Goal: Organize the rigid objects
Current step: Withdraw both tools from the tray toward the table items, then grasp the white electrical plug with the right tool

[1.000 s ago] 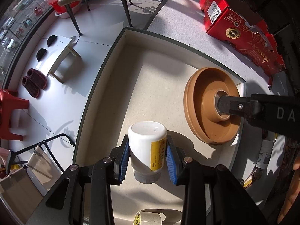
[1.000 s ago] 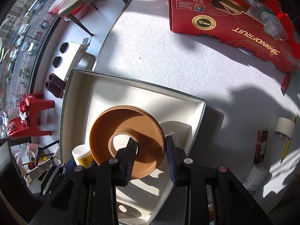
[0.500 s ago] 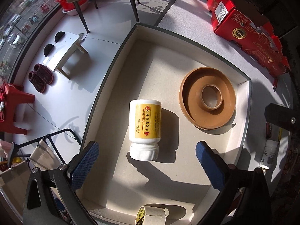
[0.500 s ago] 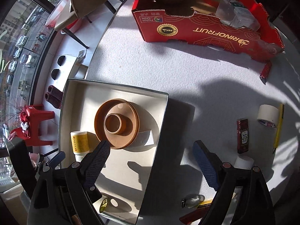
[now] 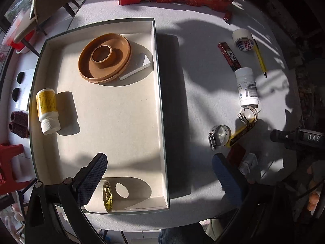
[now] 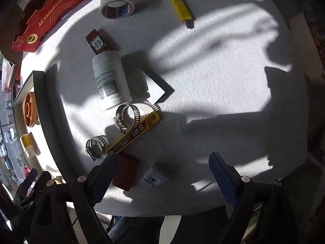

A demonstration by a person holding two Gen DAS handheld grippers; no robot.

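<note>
Left wrist view: left gripper [image 5: 157, 174] now spread wide, nothing between pads; a sec ago clamped on yellow-label bottle [image 5: 47, 110]. Bottle now lying on its side in white tray [image 5: 160, 109], near left wall, cap toward camera. Brown dish [image 5: 104, 58] also in tray, far end, leaning on a small white block [image 5: 140, 66]. Tape roll w/ yellow print [image 5: 107, 196] at tray's near edge. View swung over so tray's right wall & table beyond show.

Right wrist view: right gripper [image 6: 160, 174] also wide open, empty; a sec ago nipped on dish's inner ring, now off it & over the loose stuff on table. Waiting there: white bottle [image 6: 110, 79] on its side, two hose clamps [image 6: 128, 118], yellow cutter [image 6: 135, 133] just beside them, white tape roll [image 6: 116, 4], small red pack [image 6: 97, 41], yellow knife [image 6: 179, 5], dark red card [image 6: 125, 171] & grey plug [image 6: 155, 175] nearest the pads.

Meaning: bottle & dish drops look done; three items in tray, most still outside. Next pick prob. plug or red card.
</note>
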